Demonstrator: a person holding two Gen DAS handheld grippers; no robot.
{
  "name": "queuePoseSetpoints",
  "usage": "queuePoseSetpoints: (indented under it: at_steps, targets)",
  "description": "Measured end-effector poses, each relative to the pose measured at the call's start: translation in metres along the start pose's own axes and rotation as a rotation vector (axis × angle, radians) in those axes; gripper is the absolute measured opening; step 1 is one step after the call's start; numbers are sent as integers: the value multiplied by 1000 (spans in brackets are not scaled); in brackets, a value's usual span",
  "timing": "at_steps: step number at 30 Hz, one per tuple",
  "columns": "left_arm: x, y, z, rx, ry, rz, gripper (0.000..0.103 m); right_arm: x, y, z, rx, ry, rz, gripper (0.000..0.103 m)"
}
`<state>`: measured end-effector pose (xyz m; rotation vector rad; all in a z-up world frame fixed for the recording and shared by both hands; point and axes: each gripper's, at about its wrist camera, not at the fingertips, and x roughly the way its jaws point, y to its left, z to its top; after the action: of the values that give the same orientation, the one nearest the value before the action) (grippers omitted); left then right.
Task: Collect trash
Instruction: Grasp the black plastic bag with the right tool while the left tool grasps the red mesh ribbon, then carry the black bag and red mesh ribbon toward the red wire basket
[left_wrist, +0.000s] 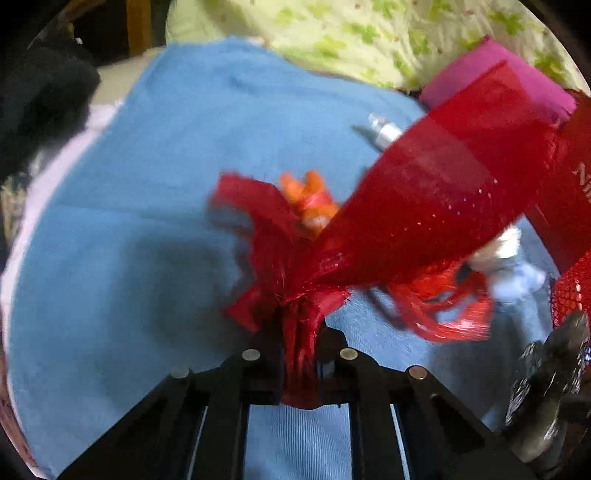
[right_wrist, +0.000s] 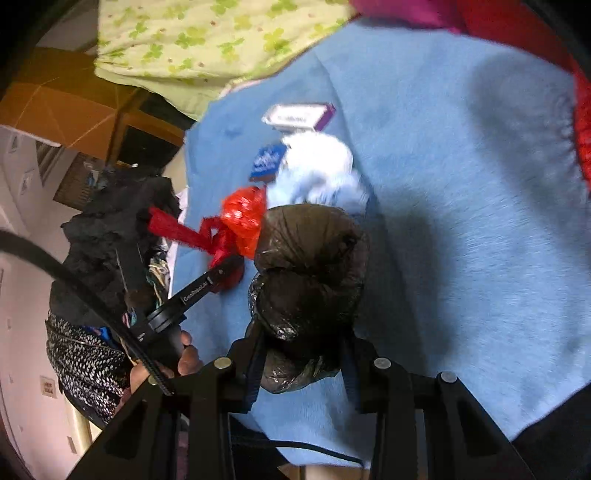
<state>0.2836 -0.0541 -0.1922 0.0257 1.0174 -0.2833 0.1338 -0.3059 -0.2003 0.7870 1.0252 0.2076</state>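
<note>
- Left wrist view: the left gripper (left_wrist: 301, 350) is clamped on a bunched end of red mesh (left_wrist: 295, 295), which fans out over the blue cloth (left_wrist: 147, 221).
- A broad red mesh band (left_wrist: 443, 177) runs from the clamp up to the far right.
- An orange scrap (left_wrist: 310, 201) lies just beyond the bunch; a silver tube (left_wrist: 384, 131) lies farther off, partly under the band.
- White tissue (left_wrist: 506, 251) lies to the right, beside loose red strands (left_wrist: 450, 306).
- Right wrist view: the right gripper (right_wrist: 301, 354) is clamped on a crumpled black bag (right_wrist: 310, 273), held over the blue cloth.
- Far of the bag lie white tissue, a blue packet (right_wrist: 267, 162) and a purple-edged box (right_wrist: 299, 116).
- At left, the left gripper grips the red mesh; a hand (right_wrist: 184, 363) holds its handle.
</note>
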Motion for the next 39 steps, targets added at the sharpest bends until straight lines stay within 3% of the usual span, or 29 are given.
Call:
queuePoseSetpoints:
  at_steps: [13, 19, 32, 39]
  targets:
    - [-189, -48, -49, 86, -333, -39, 12, -98, 23, -38, -118, -171, -9, 38]
    - [-243, -79, -76, 123, -426, -9, 12, -142, 42, -54, -183, -265, -19, 38]
    - [-279, -132, -90, 235, -536, 149, 13, -219, 65, -83, -272, -457, -54, 38]
    - [-280, -151, -93, 297, -575, 177, 13, -226, 62, -81, -268, -499, -67, 38]
